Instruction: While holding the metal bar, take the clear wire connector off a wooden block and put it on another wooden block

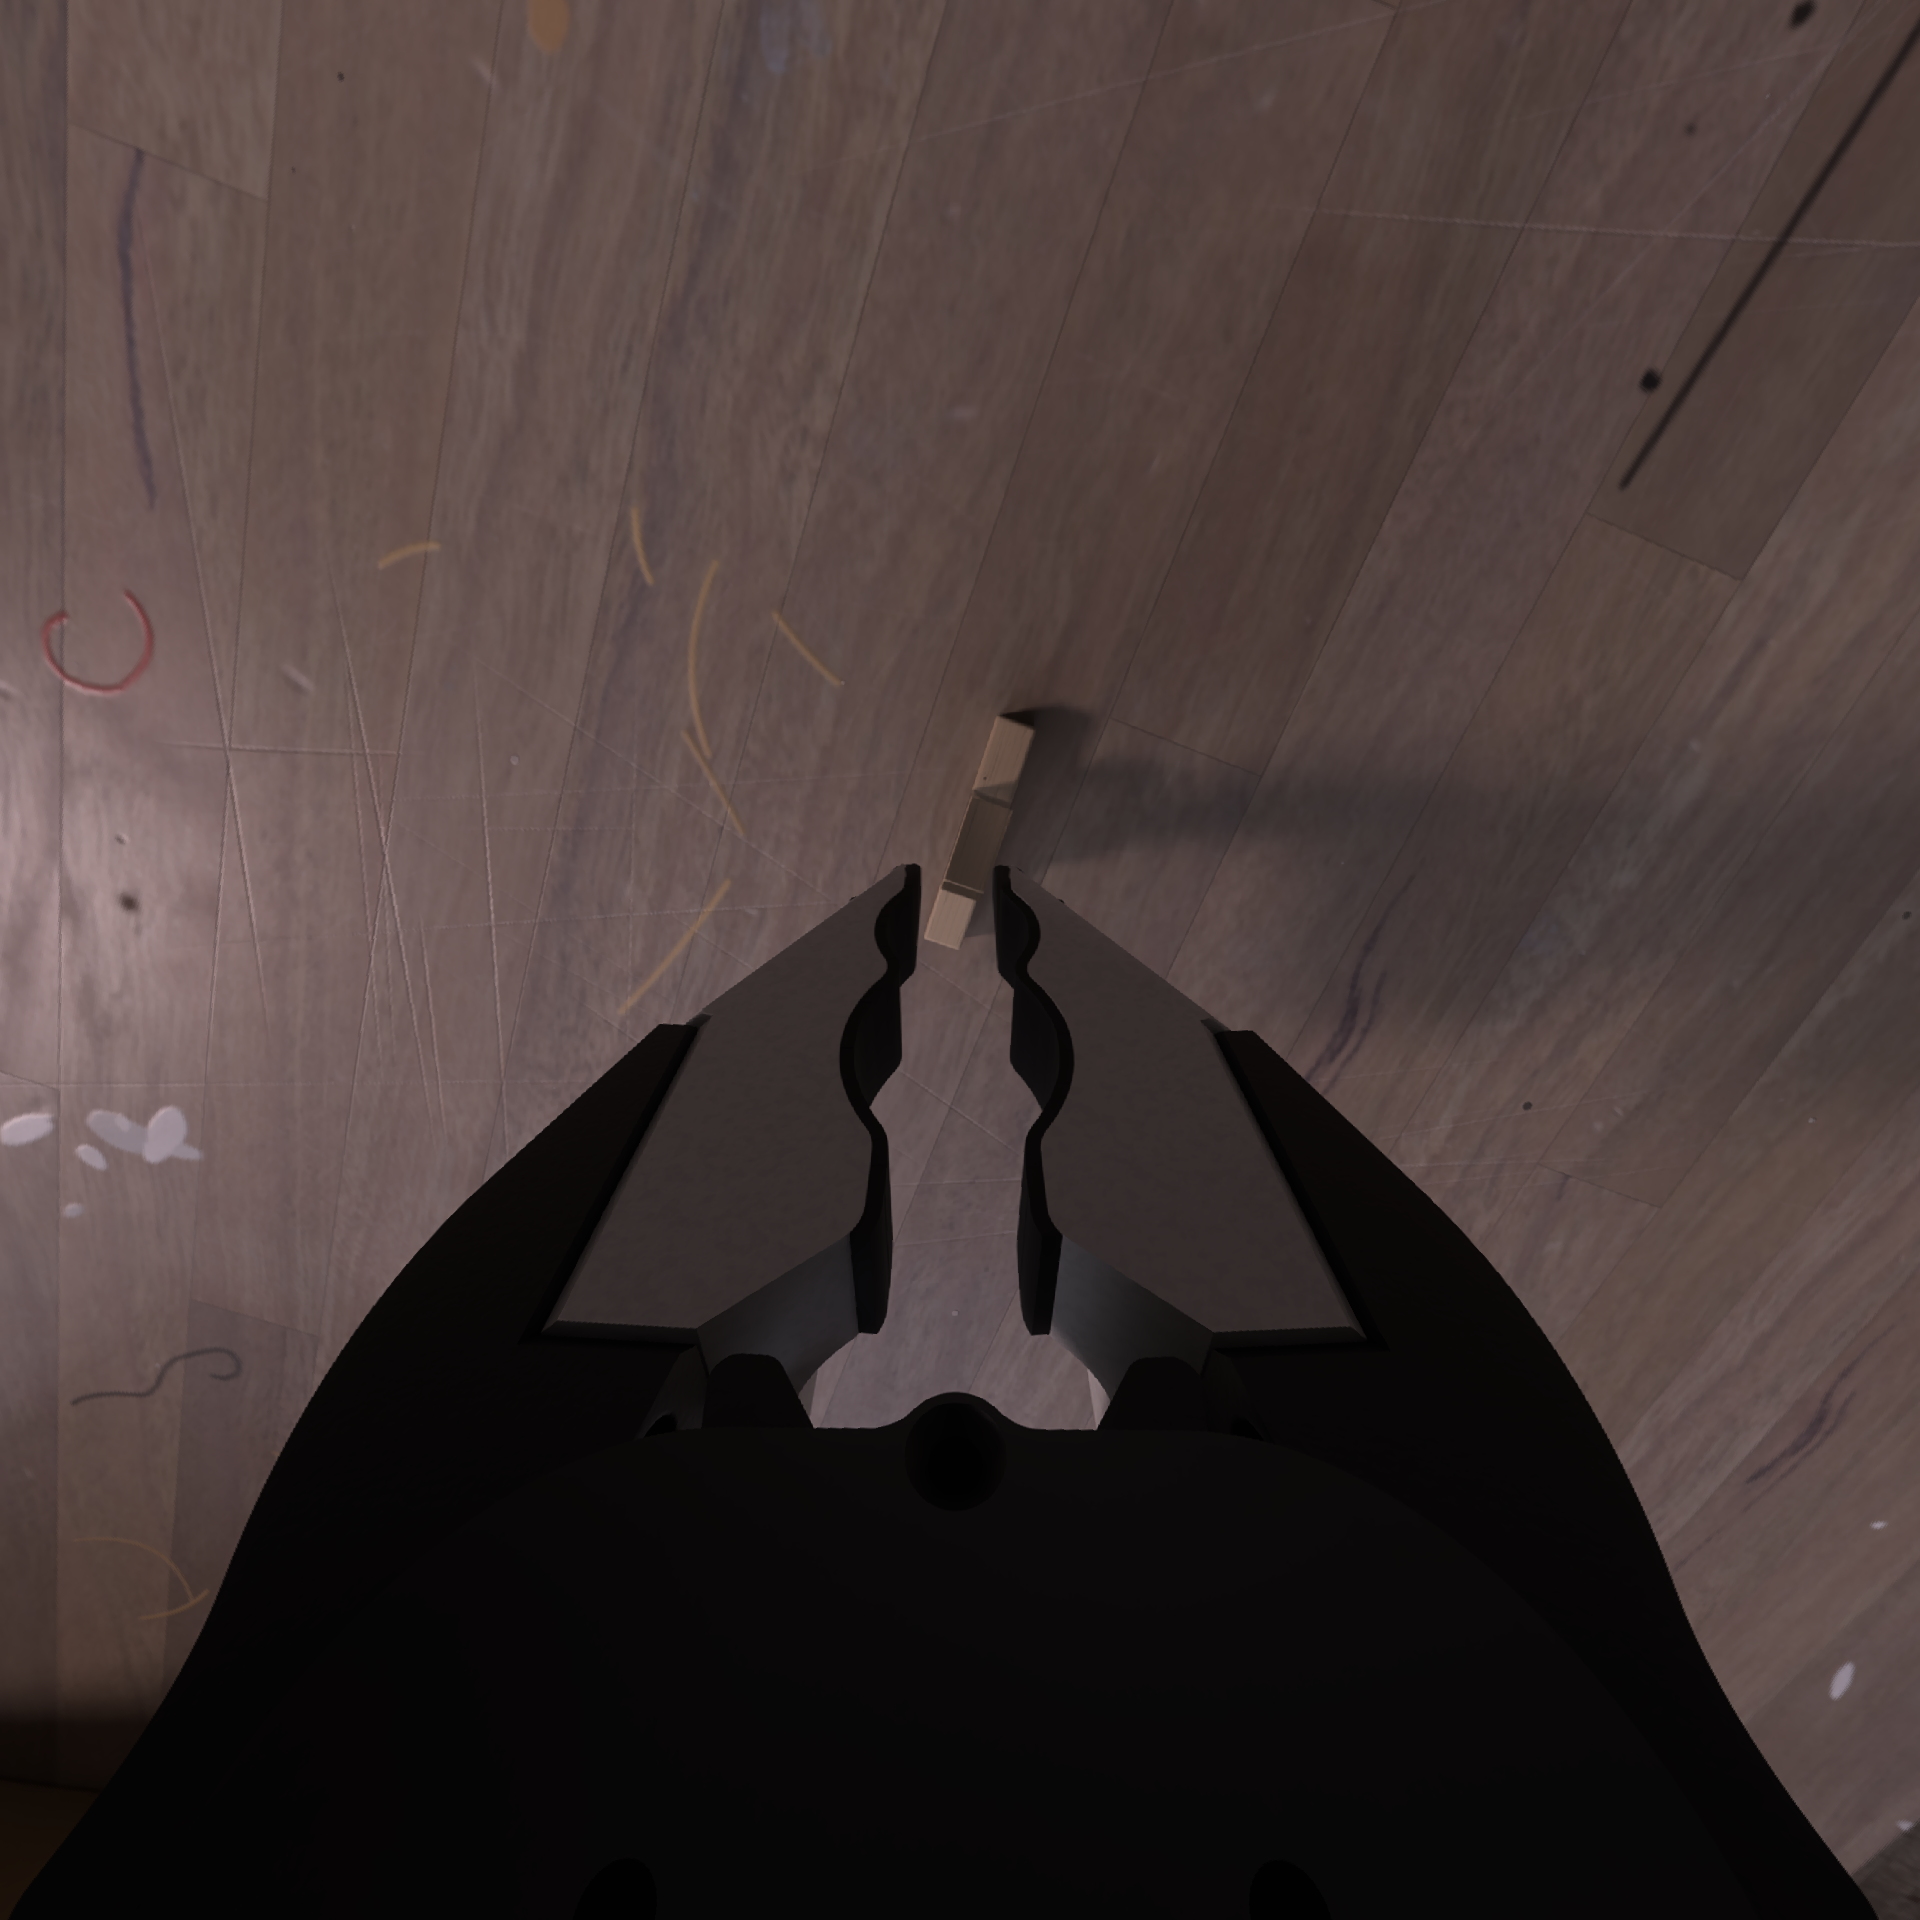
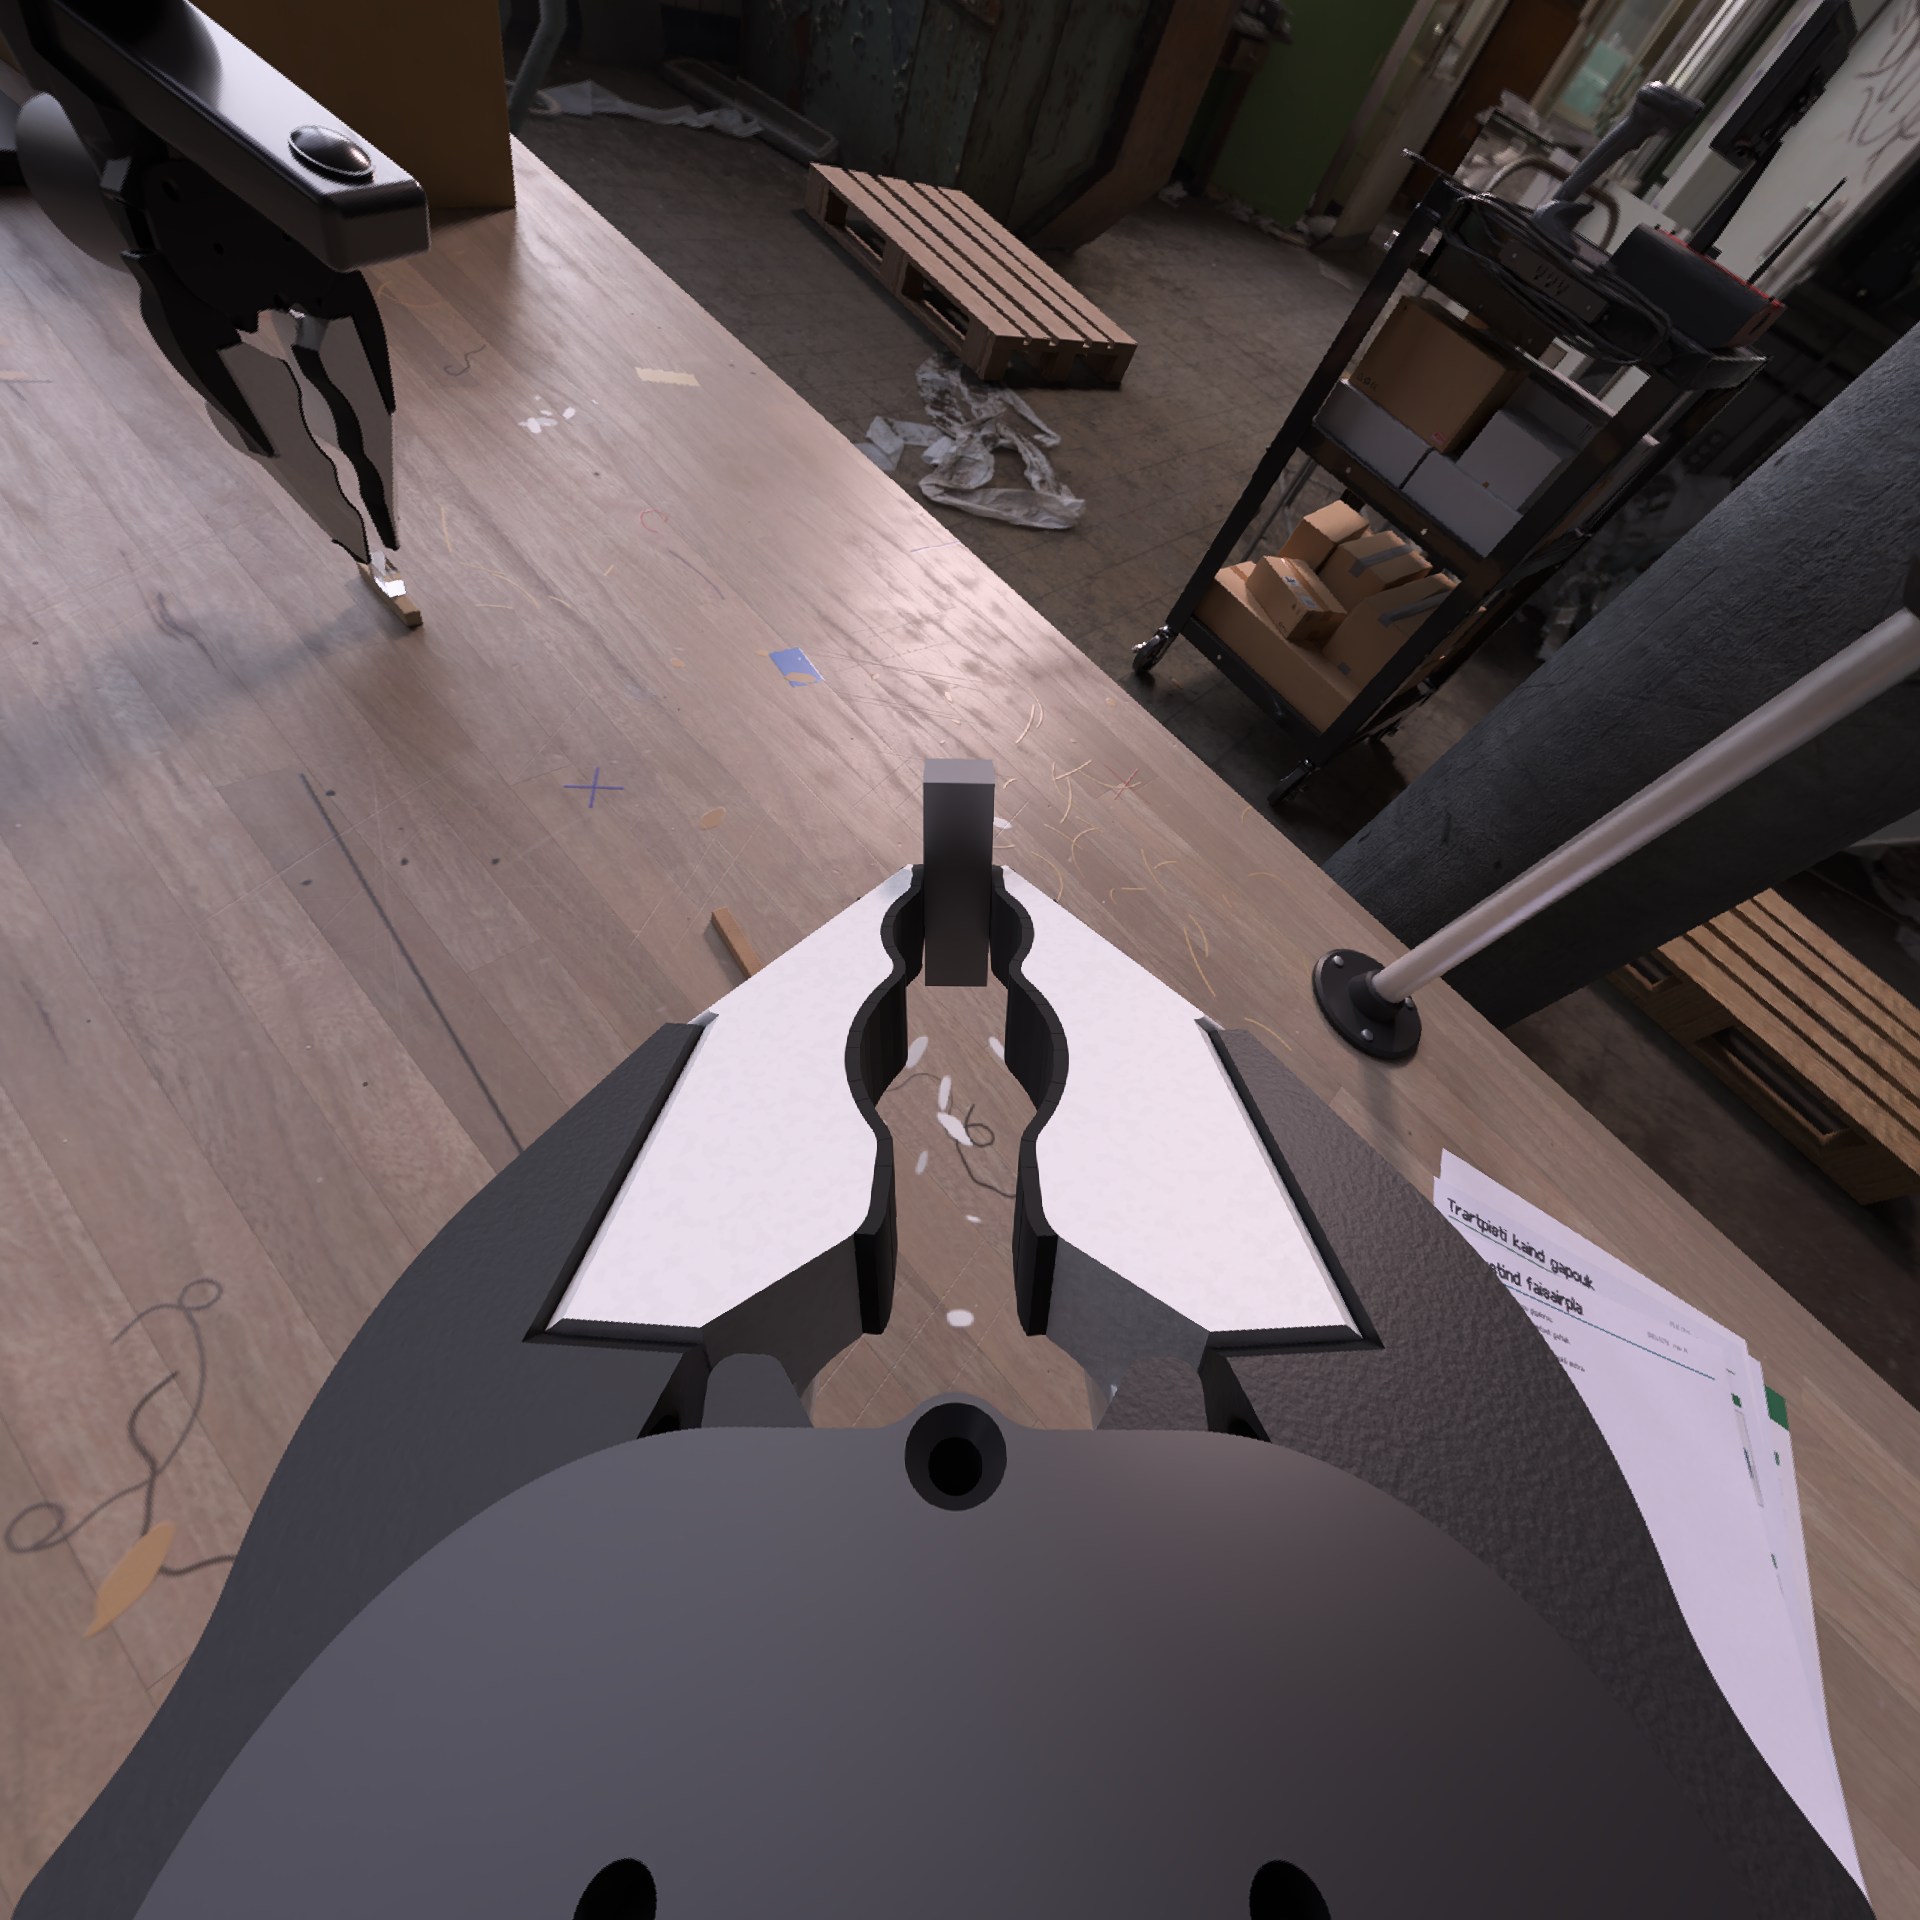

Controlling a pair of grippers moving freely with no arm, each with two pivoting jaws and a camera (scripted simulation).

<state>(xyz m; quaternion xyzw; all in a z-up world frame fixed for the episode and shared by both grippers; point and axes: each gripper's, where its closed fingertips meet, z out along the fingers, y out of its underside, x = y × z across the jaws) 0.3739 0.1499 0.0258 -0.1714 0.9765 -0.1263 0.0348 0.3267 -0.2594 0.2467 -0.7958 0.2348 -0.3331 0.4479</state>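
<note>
In the left wrist view a pale wooden block lies on the wooden table, with the clear wire connector across its middle. My left gripper hovers just above the block's near end. Its jaws stand a narrow gap apart and hold nothing. The right wrist view shows it at top left, over that block and the connector. My right gripper is shut on the dark metal bar, which stands up between its tips. A second wooden block lies half hidden behind its left finger.
A silver pole on a black round base stands near the table's right edge. White papers lie at the near right. A brown box stands at the far edge. A pallet and a cart stand on the floor beyond.
</note>
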